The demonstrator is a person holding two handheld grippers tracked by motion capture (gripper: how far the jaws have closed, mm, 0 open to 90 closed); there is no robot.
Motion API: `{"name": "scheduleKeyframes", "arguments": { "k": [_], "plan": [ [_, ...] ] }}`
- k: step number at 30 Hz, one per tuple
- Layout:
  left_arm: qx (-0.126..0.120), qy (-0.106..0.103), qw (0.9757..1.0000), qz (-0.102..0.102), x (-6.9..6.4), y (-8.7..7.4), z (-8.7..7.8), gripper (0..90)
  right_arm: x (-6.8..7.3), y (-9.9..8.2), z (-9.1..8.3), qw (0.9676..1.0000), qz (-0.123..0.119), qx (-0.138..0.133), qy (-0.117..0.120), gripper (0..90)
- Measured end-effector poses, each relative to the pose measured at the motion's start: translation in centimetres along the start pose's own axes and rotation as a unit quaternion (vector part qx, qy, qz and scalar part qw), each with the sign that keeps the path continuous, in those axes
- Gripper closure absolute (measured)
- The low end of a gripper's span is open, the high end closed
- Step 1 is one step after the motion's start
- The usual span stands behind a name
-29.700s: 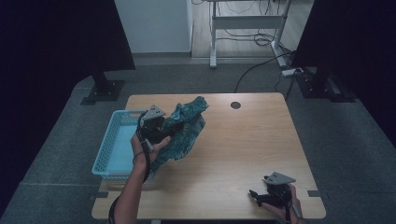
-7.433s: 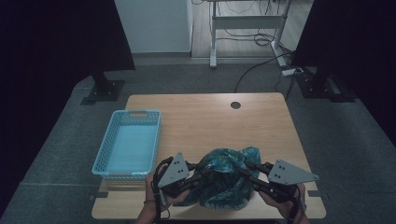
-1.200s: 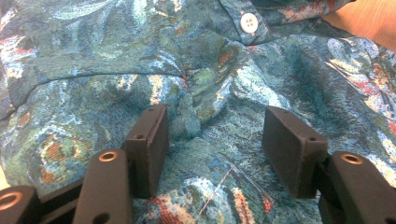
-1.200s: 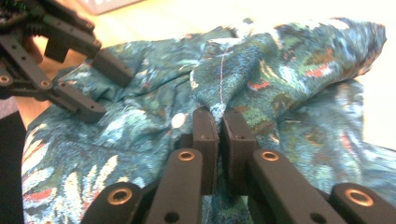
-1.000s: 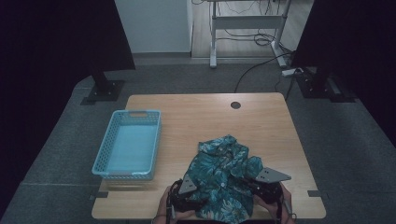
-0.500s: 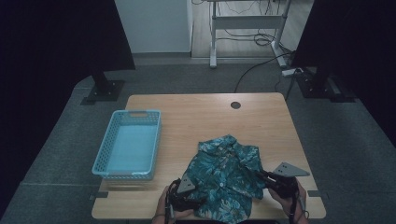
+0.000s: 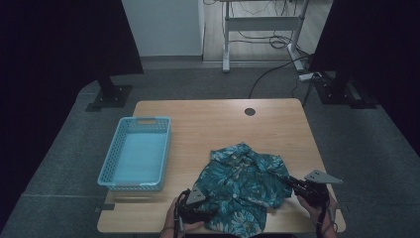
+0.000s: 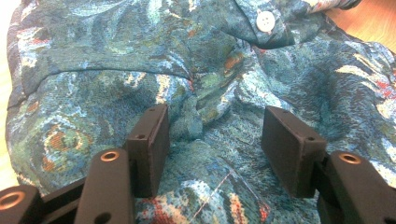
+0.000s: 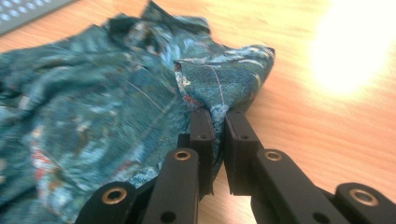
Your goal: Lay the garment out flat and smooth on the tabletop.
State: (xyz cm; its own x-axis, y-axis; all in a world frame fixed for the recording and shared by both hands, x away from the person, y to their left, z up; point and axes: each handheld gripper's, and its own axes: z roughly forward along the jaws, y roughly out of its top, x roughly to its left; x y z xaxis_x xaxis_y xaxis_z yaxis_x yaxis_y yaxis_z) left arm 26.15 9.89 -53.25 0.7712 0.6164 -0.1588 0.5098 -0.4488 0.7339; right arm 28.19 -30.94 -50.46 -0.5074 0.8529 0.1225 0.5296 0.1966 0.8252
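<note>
From above, near the table's (image 7: 198,119) front edge, a teal floral-print shirt (image 7: 242,186) lay rumpled but spreading, well apart from the empty blue basket (image 7: 134,153) at left. Since a second before, the right gripper (image 7: 289,181) had drawn its side of the cloth outward toward the right edge, while the left gripper (image 7: 210,213) had kept its place at the shirt's near-left corner; the garment looked flatter for it, so the spreading was judged well under way. Along the left gripper (image 8: 215,140), the jaws stood wide apart with a ridge of fabric between them, pads not pressing; a white button (image 8: 265,20) showed beyond. Along the right gripper (image 9: 219,126), the jaws were pinched nearly together on a fold of the shirt's (image 9: 93,107) edge, lifted slightly off the wood.
</note>
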Motion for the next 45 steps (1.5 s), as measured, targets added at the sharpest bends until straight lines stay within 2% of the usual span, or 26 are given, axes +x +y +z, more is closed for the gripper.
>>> {"name": "scheduleKeyframes", "arguments": {
  "k": [5, 9, 11, 14, 17, 22, 26, 31, 35, 38, 41, 45],
  "plan": [
    [-0.001, -0.001, 1.0, -0.001, 0.0, 0.0, 0.0, 41.4, -1.6, -0.9, 0.5, 0.9994, 0.021, 0.02, -0.017, 80.7],
    [-0.001, -0.001, 1.0, -0.001, 0.0, 0.0, 0.0, 41.4, -2.8, -1.5, 0.6, 0.9973, 0.038, 0.039, -0.049, 68.4],
    [-0.001, -0.001, 1.0, -0.001, 0.0, 0.0, 0.0, 41.4, -3.0, -1.6, 0.6, 0.9959, 0.036, 0.047, -0.069, 66.0],
    [-0.001, 0.001, 1.0, 0.0, 0.0, 0.0, 0.0, 41.4, -3.1, -1.6, 0.5, 0.995, 0.034, 0.052, -0.078, 60.3],
    [-0.001, 0.002, 1.0, 0.002, 0.0, 0.0, 0.0, 41.2, -2.7, -1.3, 0.2, 0.9958, 0.031, 0.042, -0.075, 55.6],
    [-0.002, 0.001, 1.0, 0.002, 0.0, -0.1, 0.0, 41.1, -0.9, -0.3, 0.2, 0.9991, 0.01, 0.024, -0.034, 47.6],
    [-0.002, 0.002, 1.0, 0.003, 0.0, 0.0, 0.0, 41.0, 1.5, 0.1, 1.3, 0.9993, -0.015, 0.034, -0.004, 40.8],
    [-0.002, 0.003, 1.0, 0.005, -0.1, 0.0, 0.1, 40.8, 4.7, 0.3, 2.8, 0.9969, -0.052, 0.055, 0.02, 35.6],
    [-0.004, 0.003, 1.0, 0.003, 0.0, 0.0, 0.1, 40.7, 6.9, 0.7, 3.4, 0.9959, -0.068, 0.047, 0.039, 34.9],
    [-0.002, 0.006, 1.0, 0.006, -0.1, 0.0, 0.2, 40.5, 8.5, 1.1, 3.9, 0.9939, -0.081, 0.046, 0.06, 34.9],
    [-0.002, 0.005, 1.0, 0.005, -0.1, 0.0, 0.2, 40.4, 9.7, 1.1, 4.6, 0.9912, -0.089, 0.057, 0.079, 34.9],
    [-0.003, 0.0, 1.0, 0.002, 0.0, 0.0, 0.1, 40.5, 10.1, 0.5, 5.8, 0.9886, -0.097, 0.082, 0.081, 34.9]
  ]
}}
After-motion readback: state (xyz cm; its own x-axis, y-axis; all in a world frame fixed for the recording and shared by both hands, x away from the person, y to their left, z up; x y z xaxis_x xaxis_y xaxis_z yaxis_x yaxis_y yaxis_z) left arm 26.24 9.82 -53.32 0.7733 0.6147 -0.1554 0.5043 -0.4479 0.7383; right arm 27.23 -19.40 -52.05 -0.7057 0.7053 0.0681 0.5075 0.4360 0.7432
